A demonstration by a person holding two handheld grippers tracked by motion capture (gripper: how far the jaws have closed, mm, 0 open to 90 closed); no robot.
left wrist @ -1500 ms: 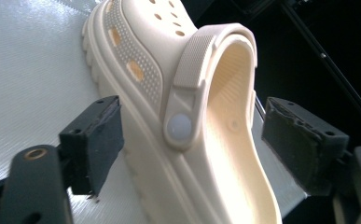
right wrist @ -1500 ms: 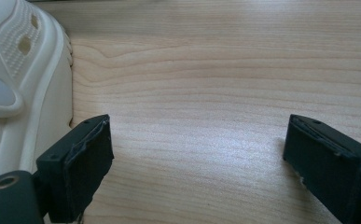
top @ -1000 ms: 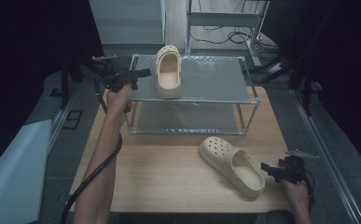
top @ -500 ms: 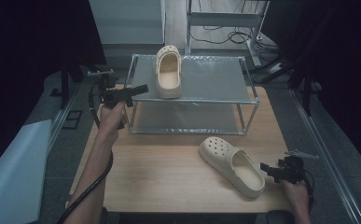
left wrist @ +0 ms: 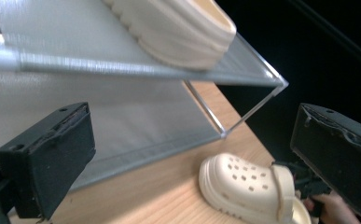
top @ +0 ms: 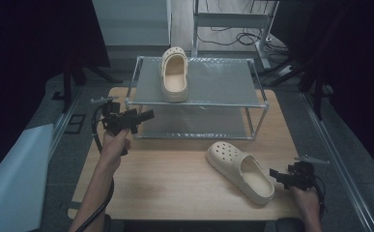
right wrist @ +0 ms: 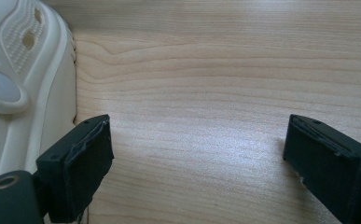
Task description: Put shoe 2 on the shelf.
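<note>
While one clog (top: 174,73) sits on the top shelf of the rack (top: 259,104), its mate, the loose clog (top: 241,170), lies on the table (top: 175,188) at about 5 o'clock from the rack, toe toward the rack, heel toward the table's near right corner.

Item: left gripper (top: 143,116). Position: 9 o'clock of the rack, level with its front left post, held clear of it. Jaws spread wide, nothing between them; its own view looks under the shelf toward the loose clog (left wrist: 248,189).

Item: right gripper (top: 276,175). Position: 3 o'clock of the loose clog, just beside its heel. Jaws spread wide over bare table (right wrist: 201,93); the clog's side wall (right wrist: 52,93) stands just outside one jaw, and contact cannot be told.

Judged work: shelving the second clog beside the first.

Risks:
- Right jaws straddle wood, not the clog; closing here would likely grip nothing or nudge the clog aside.
- A pinch on the soft heel strap alone could let the clog swing and drop.
- Lifting toward the shelf could catch the toe on the rack's front rail.
- A careless placement could knock the shelved clog off the shelf.
</note>
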